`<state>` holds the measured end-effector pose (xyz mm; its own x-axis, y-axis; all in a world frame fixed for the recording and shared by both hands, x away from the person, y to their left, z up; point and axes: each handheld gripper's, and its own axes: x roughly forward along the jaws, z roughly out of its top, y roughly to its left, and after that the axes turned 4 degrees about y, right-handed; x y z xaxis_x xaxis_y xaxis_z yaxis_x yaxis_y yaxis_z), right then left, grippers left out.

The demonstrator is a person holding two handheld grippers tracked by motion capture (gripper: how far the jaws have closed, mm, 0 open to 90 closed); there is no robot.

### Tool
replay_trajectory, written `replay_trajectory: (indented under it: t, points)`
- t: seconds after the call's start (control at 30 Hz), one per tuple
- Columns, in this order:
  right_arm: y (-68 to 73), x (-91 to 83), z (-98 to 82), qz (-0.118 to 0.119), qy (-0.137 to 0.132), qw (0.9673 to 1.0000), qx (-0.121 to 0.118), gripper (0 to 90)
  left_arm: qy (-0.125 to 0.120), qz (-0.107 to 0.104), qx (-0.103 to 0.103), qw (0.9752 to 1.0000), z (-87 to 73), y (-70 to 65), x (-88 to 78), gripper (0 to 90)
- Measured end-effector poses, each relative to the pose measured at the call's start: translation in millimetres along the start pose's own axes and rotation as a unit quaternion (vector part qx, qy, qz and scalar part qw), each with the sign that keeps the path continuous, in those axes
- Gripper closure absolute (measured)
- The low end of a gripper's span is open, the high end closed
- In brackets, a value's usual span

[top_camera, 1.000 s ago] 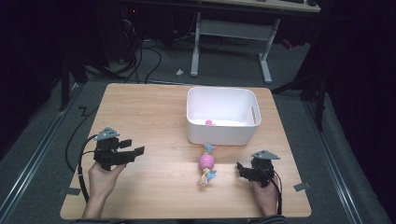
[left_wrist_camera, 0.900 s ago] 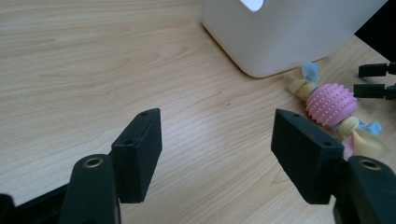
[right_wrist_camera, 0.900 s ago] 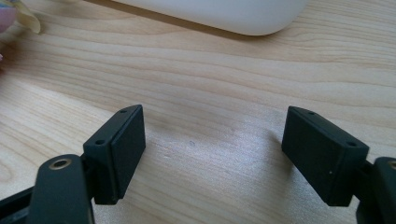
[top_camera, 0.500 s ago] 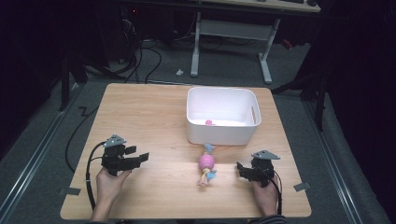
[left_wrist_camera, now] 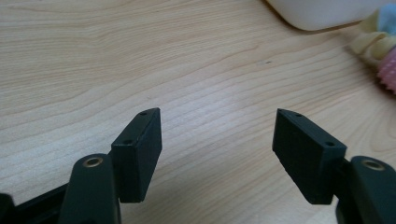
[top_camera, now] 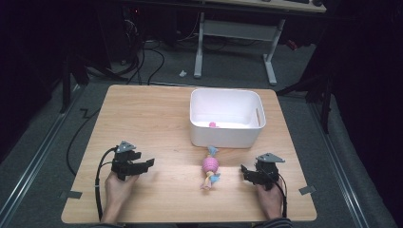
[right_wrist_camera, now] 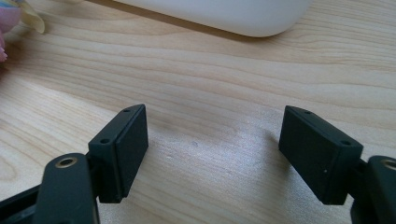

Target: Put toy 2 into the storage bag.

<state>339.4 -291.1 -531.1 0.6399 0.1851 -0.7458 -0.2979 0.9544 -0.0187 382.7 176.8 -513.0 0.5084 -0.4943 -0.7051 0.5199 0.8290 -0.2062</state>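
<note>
Pale wood under both our open grippers, toy waiting between them

Pastel and soft, the knotted toy (top_camera: 210, 167) lies on the table (top_camera: 152, 114) just in front of the white bin (top_camera: 226, 118), between our hands and apart from both; since a second ago our left gripper (top_camera: 148, 163) has sunk lower toward the grained top, its jaws spread with only bare wood between them, while our right gripper (top_camera: 243, 172) keeps its place beside the toy and its jaws have just been closing a little, nothing between them, so we judge the pick-up not yet begun; the toy looks like fleecy fabric with a ribbed pink ball at its middle and blue and yellow ends, the bin smooth matte plastic with rounded corners and a small pink thing (top_camera: 213, 125) inside
</note>
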Motion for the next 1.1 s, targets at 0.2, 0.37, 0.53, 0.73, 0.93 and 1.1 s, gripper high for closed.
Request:
replay_trajectory:
  t: [0.2, 0.37, 0.53, 0.73, 0.93, 1.1]
  points:
    - [0.2, 0.0, 0.1, -0.001, 0.000, 1.0000, 0.000, 24.2, 0.012, 0.022, 0.018, 0.9995, -1.3, 0.2, 15.2, 31.6]
    - [0.4, 0.1, 0.2, -0.001, 0.000, 1.0000, 0.001, 24.2, 0.013, 0.045, 0.038, 0.9982, -1.8, -3.3, 24.7, 29.3]
    - [2.1, 1.0, 1.2, 0.005, 0.001, 1.0000, -0.006, 23.8, -0.010, 0.060, 0.043, 0.9972, -6.2, -5.6, 28.1, 30.8]
    - [3.1, 1.3, 1.6, 0.007, 0.001, 1.0000, -0.006, 23.6, -0.004, 0.071, 0.057, 0.9958, -6.2, -9.4, 29.5, 28.5]
    - [3.0, -2.1, 2.0, 0.016, 0.008, 0.9997, -0.017, 32.3, 0.001, 0.074, 0.065, 0.9952, -6.0, -10.6, 30.0, 27.0]
    - [5.1, -5.0, 5.3, 0.030, 0.021, 0.9990, -0.027, 34.4, 0.001, 0.073, 0.065, 0.9952, -5.8, -10.5, 30.2, 26.7]
